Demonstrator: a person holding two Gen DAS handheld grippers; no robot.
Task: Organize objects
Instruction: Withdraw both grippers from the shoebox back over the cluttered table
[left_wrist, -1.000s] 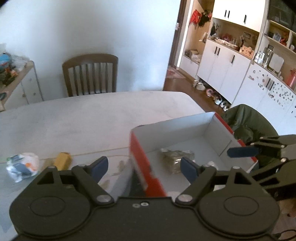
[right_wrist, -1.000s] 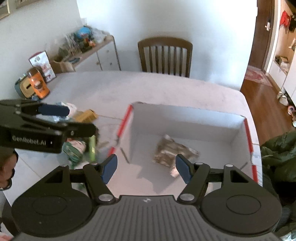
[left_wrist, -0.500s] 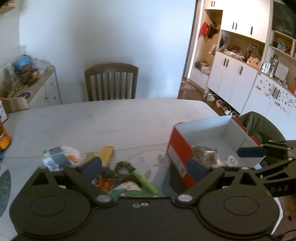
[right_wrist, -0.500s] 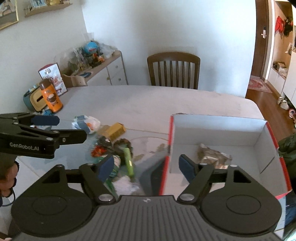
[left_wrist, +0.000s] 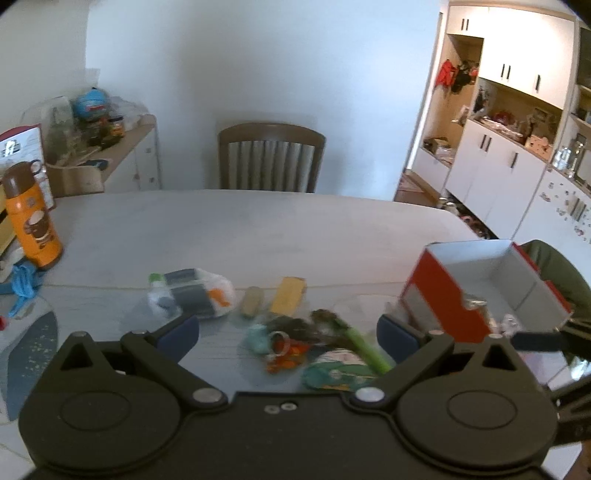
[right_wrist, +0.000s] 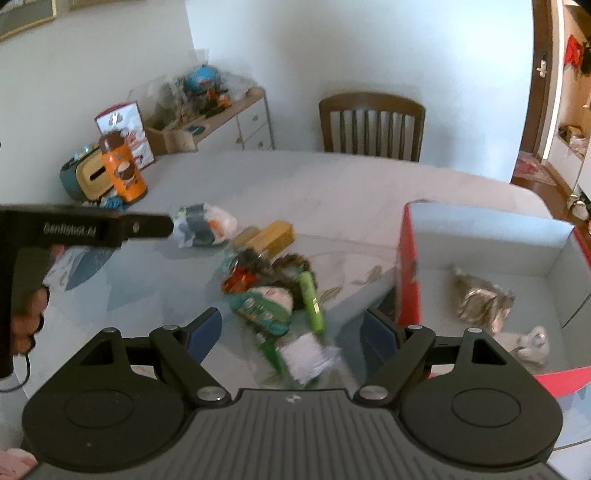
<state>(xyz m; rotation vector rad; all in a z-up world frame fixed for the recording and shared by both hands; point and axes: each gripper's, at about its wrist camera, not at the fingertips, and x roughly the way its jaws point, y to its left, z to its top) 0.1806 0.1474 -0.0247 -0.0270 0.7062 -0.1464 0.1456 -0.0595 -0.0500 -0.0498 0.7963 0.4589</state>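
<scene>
Marble table (right_wrist: 332, 184) holds a snack pile (right_wrist: 273, 291) at 12 o'clock of both grippers — box (right_wrist: 480, 236) at 3. Left gripper (left_wrist: 288, 332) and right gripper (right_wrist: 291, 332) gape, empty; in my judgement, take one edge item — the green tube (right_wrist: 310, 295) — squarely, then lift.

On the bench (right_wrist: 332, 184) a heap of small packets (right_wrist: 273, 291) lies left of the open box (right_wrist: 480, 229); a crumpled wrapper (right_wrist: 480, 299) lies in the box; behind the heap sit a block (right_wrist: 273, 234) and, further left, a bagged bundle (right_wrist: 203, 223); a flask (right_wrist: 123, 166) stands at the bench's far left edge; a chair (right_wrist: 371, 125) stands behind the bench; a sideboard (right_wrist: 236, 110) is left of the chair.
</scene>
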